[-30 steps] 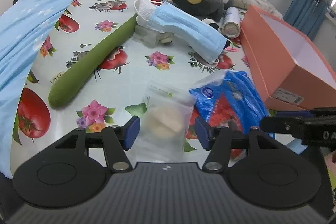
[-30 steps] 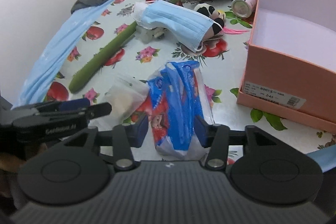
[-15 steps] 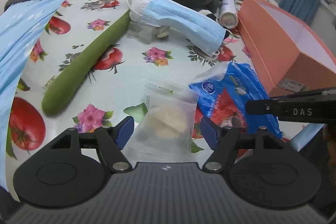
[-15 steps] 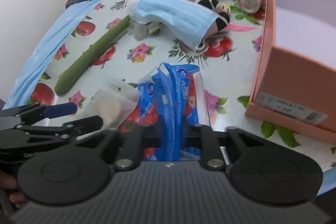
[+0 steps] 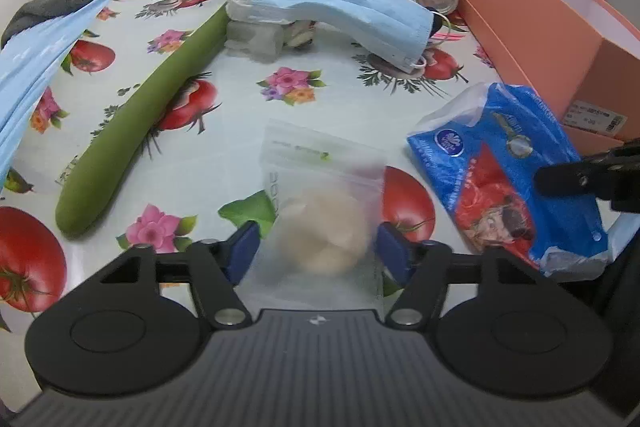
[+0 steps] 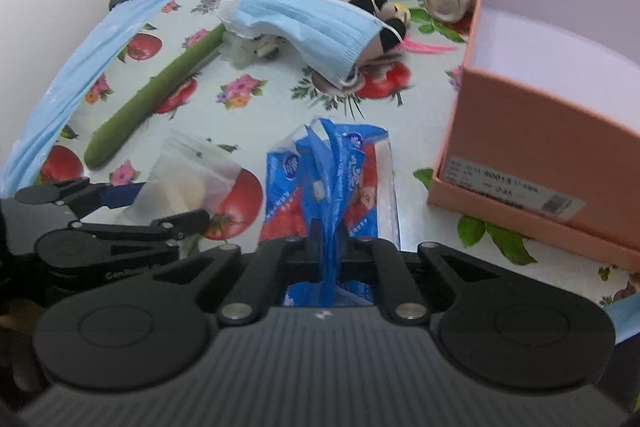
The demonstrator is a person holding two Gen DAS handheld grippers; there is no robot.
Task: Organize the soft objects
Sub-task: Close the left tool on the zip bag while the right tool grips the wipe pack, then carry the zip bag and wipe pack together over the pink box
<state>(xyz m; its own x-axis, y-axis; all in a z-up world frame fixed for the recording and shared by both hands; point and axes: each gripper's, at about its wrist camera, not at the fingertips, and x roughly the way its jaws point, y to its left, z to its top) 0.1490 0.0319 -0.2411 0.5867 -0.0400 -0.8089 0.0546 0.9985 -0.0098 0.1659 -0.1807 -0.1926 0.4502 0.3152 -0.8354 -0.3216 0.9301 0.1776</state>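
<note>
Pinching the blue tissue pack (image 6: 332, 187) by its plastic on the flowered tablecloth (image 6: 276, 103), right gripper (image 6: 328, 251) clamped tight. Beside it, left gripper (image 5: 316, 253) spread wide around a clear zip bag (image 5: 320, 203) holding pale round pads. To the right, an orange box (image 6: 532, 131), open, white interior bare.

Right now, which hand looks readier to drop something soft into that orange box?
The right gripper. Its jaws are already shut on the blue tissue pack, and the orange box sits just to its right. The left gripper is open around the clear pouch and farther from the box.
</note>
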